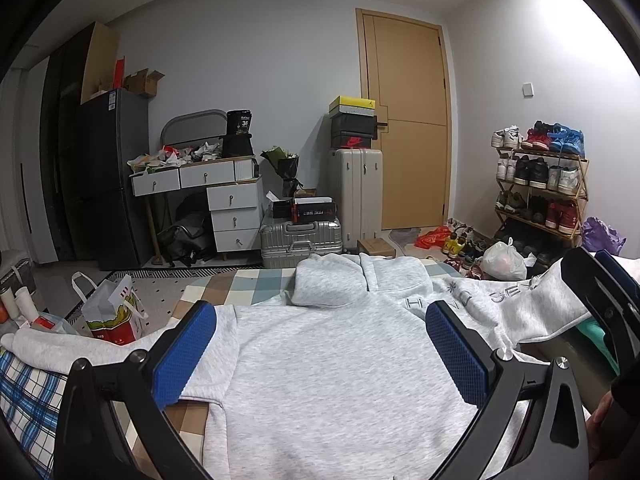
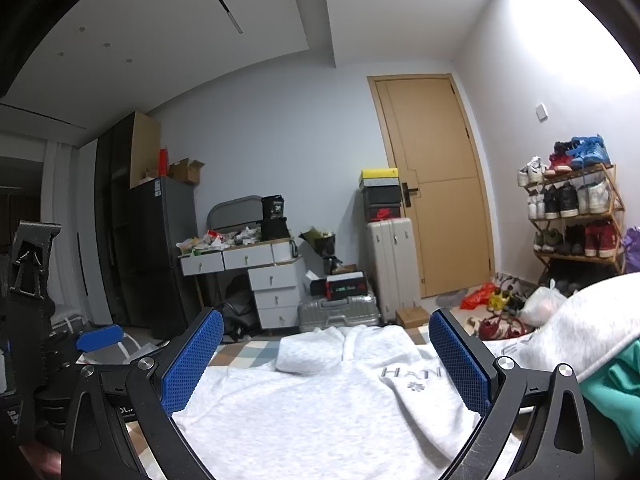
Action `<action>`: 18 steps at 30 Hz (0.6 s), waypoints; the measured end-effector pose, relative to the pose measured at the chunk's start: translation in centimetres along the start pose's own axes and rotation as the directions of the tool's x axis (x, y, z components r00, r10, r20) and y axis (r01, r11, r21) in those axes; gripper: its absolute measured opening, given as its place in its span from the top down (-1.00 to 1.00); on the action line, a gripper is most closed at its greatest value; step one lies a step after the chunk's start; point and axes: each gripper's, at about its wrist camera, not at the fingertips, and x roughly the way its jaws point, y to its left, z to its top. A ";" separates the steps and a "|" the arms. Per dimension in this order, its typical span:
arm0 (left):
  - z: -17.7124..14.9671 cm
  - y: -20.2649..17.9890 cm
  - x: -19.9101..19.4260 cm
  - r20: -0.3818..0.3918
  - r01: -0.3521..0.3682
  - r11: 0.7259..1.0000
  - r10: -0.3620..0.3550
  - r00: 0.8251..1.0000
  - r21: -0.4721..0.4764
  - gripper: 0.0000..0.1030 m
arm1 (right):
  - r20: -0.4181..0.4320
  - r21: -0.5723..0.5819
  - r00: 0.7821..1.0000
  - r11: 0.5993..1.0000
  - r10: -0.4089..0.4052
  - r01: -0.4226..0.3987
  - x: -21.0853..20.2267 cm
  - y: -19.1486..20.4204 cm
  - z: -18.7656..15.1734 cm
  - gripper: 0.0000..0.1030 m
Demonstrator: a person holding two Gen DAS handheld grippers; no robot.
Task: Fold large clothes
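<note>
While the checked bed cover (image 1: 240, 286) carries the grey hoodie (image 1: 340, 380) spread flat with its hood (image 1: 332, 280) toward the far edge, folding looks barely begun. Both the left gripper (image 1: 320, 356) and right gripper (image 2: 326, 360) hover wide and empty above it, so the next move probably calls for pinching the lettered sleeve (image 1: 508, 304) and folding it inward.

I see a matt, heathered grey fleece hoodie (image 1: 340, 368) on a checked cloth bedcover (image 1: 236, 286). My left gripper (image 1: 320, 354) has matt black plastic arms and dimpled blue rubbery pads (image 1: 182, 354). Beyond stand a ribbed, satin-metal suitcase (image 1: 301, 232) and a smooth wooden door (image 1: 408, 120).
</note>
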 end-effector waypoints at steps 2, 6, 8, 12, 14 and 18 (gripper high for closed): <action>-0.1 -0.1 0.0 0.000 -0.002 1.000 0.002 1.000 0.000 -0.98 | 0.000 -0.002 1.000 1.000 -0.001 0.001 0.0 0.1 -0.1 -1.00; -0.1 -0.1 0.1 -0.001 -0.001 1.000 0.001 1.000 -0.003 -0.98 | 0.002 -0.002 1.000 1.000 -0.001 0.001 0.0 0.0 0.0 -1.00; -0.1 -0.1 0.1 -0.002 -0.004 1.000 0.004 1.000 -0.004 -0.98 | 0.002 -0.001 1.000 1.000 0.000 0.000 0.0 0.0 -0.1 -1.00; -0.1 -0.1 0.2 -0.006 -0.003 1.000 0.003 1.000 -0.010 -0.98 | 0.002 -0.002 1.000 1.000 0.001 -0.001 0.0 0.0 -0.1 -1.00; -0.1 -0.1 0.2 -0.007 -0.005 1.000 0.005 1.000 -0.010 -0.98 | 0.002 -0.003 1.000 1.000 0.000 0.000 0.0 0.1 -0.1 -1.00; -0.1 -0.1 0.2 -0.006 -0.007 1.000 0.007 1.000 -0.010 -0.98 | 0.002 -0.002 1.000 1.000 -0.001 0.001 0.0 0.0 -0.1 -1.00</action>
